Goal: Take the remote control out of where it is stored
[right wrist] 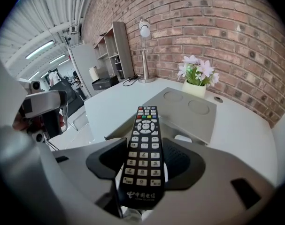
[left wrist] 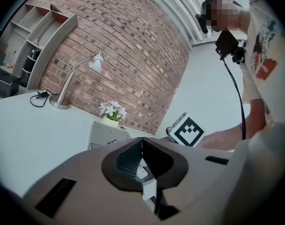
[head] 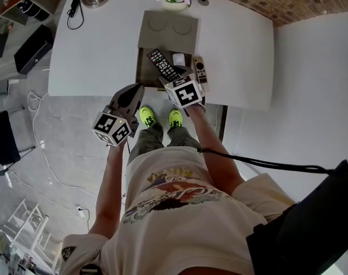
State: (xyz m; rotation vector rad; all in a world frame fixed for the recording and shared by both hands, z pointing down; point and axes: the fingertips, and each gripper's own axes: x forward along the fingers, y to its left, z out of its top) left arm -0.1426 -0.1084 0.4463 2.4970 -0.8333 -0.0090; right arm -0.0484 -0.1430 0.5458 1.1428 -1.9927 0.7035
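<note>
Head view, storage: a grey open compartment (head: 144,67) set in the front edge of the white table (head: 93,44), with its grey cover panel (head: 168,30) lying just behind it.
Head view, remote control (head: 163,65): black, lying over the compartment, long axis running from near right to far left.
Head view, right hand-held gripper (head: 175,80): at the remote's near end, probably so the body comes out lengthwise.
Head view, left hand-held gripper (head: 136,90): off to the left, in front of the table edge, touching nothing.
Head view, second remote (head: 199,70): pale, lying at the compartment's right side.
Left gripper view, left hand-held gripper (left wrist: 142,146): jaws pressed together, nothing between them; it seems to be idle.
Right gripper view, right hand-held gripper (right wrist: 144,165): clamped on the sides of the remote control (right wrist: 143,153) near its bottom end.
Right gripper view, direction: buttons face up, and the top end points away from the person towards the brick wall, left of the flowers (right wrist: 196,71).
Right gripper view, progress: seemingly lifting clear.
</note>
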